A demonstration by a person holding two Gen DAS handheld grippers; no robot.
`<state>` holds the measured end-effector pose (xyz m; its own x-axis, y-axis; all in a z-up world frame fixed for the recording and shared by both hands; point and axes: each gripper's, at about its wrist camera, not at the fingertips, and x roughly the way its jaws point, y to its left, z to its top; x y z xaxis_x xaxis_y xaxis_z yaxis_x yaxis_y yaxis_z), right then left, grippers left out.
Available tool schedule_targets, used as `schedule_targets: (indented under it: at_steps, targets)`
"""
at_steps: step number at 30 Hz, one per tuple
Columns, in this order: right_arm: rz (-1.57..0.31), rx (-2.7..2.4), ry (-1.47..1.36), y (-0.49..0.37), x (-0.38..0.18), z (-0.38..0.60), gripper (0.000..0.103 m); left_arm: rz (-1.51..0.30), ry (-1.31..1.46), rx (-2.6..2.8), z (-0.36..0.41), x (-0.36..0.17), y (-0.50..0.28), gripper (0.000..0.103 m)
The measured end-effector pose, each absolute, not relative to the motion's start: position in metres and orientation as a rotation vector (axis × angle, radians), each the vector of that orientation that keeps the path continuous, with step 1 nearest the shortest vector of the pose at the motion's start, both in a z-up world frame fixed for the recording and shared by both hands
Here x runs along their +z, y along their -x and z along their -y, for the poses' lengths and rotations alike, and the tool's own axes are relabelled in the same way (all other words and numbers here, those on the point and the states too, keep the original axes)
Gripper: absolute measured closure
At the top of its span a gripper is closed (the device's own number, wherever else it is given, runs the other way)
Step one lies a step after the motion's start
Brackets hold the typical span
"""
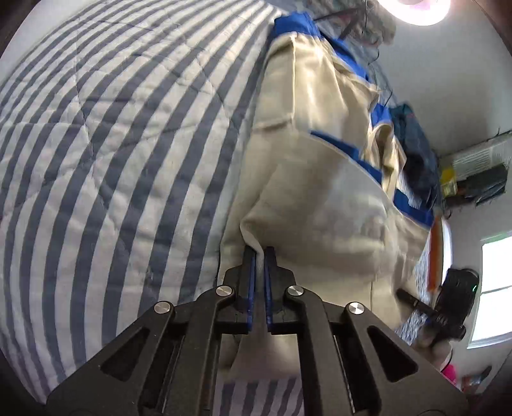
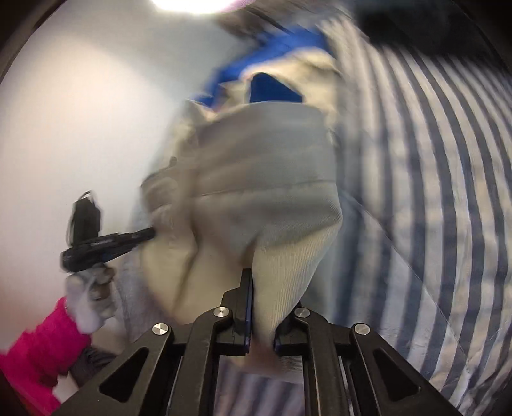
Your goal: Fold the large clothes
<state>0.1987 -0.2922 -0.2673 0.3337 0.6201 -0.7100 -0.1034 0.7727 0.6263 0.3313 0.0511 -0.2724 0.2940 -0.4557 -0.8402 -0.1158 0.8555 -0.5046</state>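
I'm working over a bed covered by a quilted blue-and-white striped bedspread [image 1: 105, 166], which fills the left of my left wrist view and the right of my right wrist view, with plain white walls behind and a bright lamp [image 1: 416, 8] glaring at the top. Lying on the bedspread is the large cream garment with royal-blue trim [image 1: 320, 179], a thick ribbed knit that runs from my grippers away toward the far end of the bed. My left view is sharp and shows what the other does not: a window [image 1: 496, 288] at the right edge, a cluttered shelf [image 1: 476, 169] above it, and dark blue cloth [image 1: 416, 144] heaped beyond the garment. My right view is blurred, but it alone shows the pink sleeve [image 2: 41, 348] and the grey-gloved hand [image 2: 89, 297] carrying the other tool. The left gripper [image 1: 260, 252] is clenched on a thin fold of the garment's near hem, cream fabric pinched between its blue-lined fingers. The right gripper [image 2: 265, 288] is likewise clamped on a bunched corner of the same near edge, the cloth draping over and hiding its right finger. Each tool appears in the other's view, at the garment's opposite side.
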Motion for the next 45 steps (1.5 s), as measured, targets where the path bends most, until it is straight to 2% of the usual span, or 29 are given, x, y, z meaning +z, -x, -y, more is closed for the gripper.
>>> schedule_targets:
  at_steps: [1,3,4,7,13,22,28,32,41,42,43,45]
  targets:
    - [-1.130,0.515,-0.504,-0.197,-0.262,0.291,0.095,-1.253,0.486,-0.245,-0.049,-0.265,-0.333,0.098]
    - [-1.095,0.498,-0.454,-0.191,-0.247,0.293,0.084,-1.202,0.460,-0.252,-0.049,-0.251,-0.331,0.097]
    - [-1.072,0.474,-0.434,-0.186,-0.241,0.296,0.074,-1.186,0.448,-0.252,-0.049,-0.245,-0.329,0.096]
    - [-0.977,0.371,-0.334,-0.175,-0.223,0.302,0.069,-1.122,0.379,-0.256,-0.043,-0.226,-0.323,0.096]
    - [-0.804,0.342,-0.115,-0.172,-0.193,0.276,0.069,-0.995,0.208,-0.296,-0.013,-0.195,-0.315,0.096]
    - [-0.917,0.256,0.032,-0.226,-0.213,0.249,0.070,-1.091,0.044,-0.229,0.019,-0.245,-0.349,0.094]
    - [-0.986,0.248,0.092,-0.241,-0.244,0.237,0.067,-1.091,0.037,-0.255,0.021,-0.254,-0.351,0.093]
    - [-1.011,0.252,0.069,-0.240,-0.229,0.242,0.067,-1.122,0.119,-0.281,0.004,-0.239,-0.353,0.093]
    - [-0.950,0.167,0.043,-0.262,-0.186,0.274,0.068,-0.989,0.085,-0.215,-0.032,-0.173,-0.411,0.092]
    - [-0.943,0.162,0.047,-0.269,-0.181,0.277,0.068,-0.979,0.081,-0.211,-0.035,-0.168,-0.420,0.089]
    - [-0.936,0.158,0.049,-0.279,-0.175,0.280,0.068,-0.965,0.081,-0.211,-0.038,-0.162,-0.432,0.080]
    - [-0.922,0.156,0.037,-0.302,-0.164,0.286,0.068,-0.941,0.085,-0.209,-0.042,-0.154,-0.453,0.069]
